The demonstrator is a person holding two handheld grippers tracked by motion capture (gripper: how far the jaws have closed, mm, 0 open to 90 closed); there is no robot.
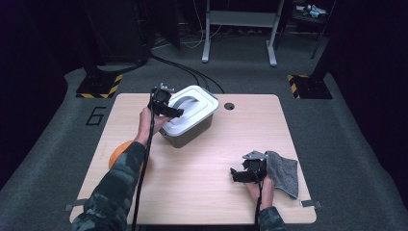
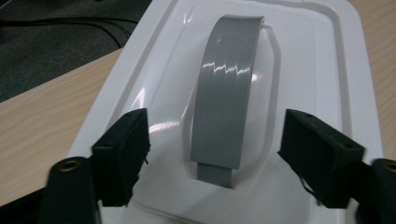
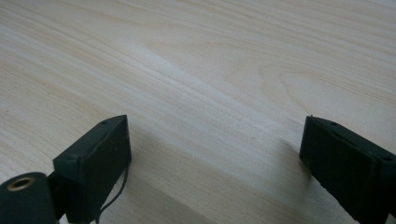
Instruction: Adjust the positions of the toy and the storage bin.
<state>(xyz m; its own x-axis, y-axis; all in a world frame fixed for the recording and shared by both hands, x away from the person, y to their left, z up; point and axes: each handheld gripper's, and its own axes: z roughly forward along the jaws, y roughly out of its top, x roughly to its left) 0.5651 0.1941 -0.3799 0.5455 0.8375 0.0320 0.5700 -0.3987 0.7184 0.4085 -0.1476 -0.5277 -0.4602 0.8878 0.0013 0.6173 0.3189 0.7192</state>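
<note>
A dark grey box [image 1: 188,132] with a white lid [image 1: 202,98] stands at the table's back left of centre. A flat grey handle [image 2: 224,98] arches over a hollow in the lid [image 2: 308,56]. My left gripper [image 2: 222,158] hovers at the lid's near-left end [image 1: 169,111]. Its jaws stand on either side of the handle with a gap on both sides, so it is open. My right gripper [image 1: 236,174] rests low over the bare wood at the front right. It is open with nothing between its pads [image 3: 215,154].
A grey cloth [image 1: 283,173] lies just right of my right gripper, near the table's front right edge. An orange ball [image 1: 118,153] sits at the left edge, partly behind the person's left sleeve. A round cable hole [image 1: 229,106] lies behind the box.
</note>
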